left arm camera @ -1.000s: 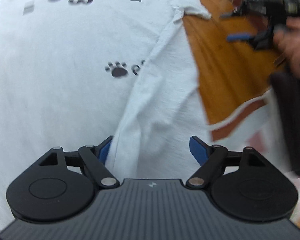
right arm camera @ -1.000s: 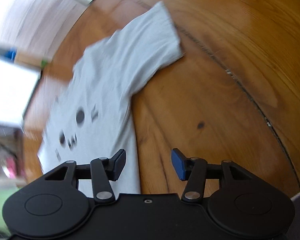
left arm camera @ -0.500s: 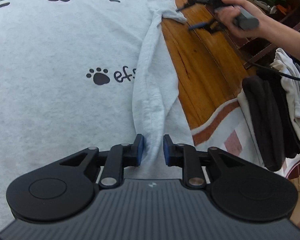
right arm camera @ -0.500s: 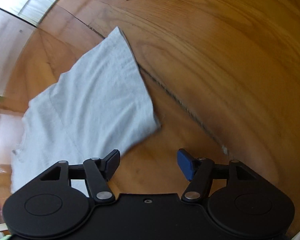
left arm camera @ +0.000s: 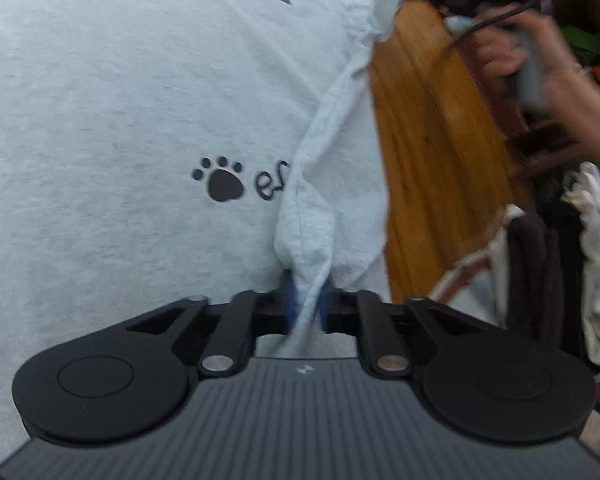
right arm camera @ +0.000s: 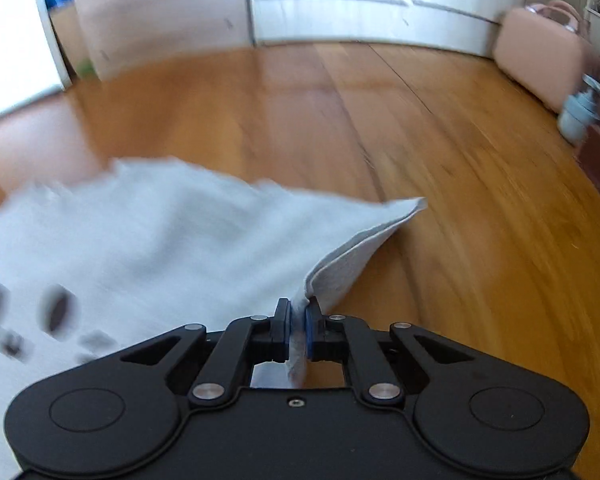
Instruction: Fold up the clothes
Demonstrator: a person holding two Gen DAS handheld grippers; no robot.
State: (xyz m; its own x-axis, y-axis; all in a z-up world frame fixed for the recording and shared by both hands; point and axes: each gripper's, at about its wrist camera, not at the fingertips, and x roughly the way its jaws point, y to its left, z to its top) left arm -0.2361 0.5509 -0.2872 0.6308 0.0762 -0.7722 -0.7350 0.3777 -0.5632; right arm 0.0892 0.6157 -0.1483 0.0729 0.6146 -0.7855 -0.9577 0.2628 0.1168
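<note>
On the wooden floor point(right arm camera: 440, 152), we pinch the grey cat-print T-shirt point(left arm camera: 120, 100) in both the left gripper point(left arm camera: 305, 304) and right gripper point(right arm camera: 298, 330), whose jaws just closed; only the right wrist view shows a pink case point(right arm camera: 540, 56).

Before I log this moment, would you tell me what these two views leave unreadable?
- Left wrist view: the black lettering beside the paw print on the pale grey cotton T-shirt is partly covered by a raised fold.
- Left wrist view: the cat face print is cut off by the top edge.
- Right wrist view: the dark print is motion-blurred.
</note>
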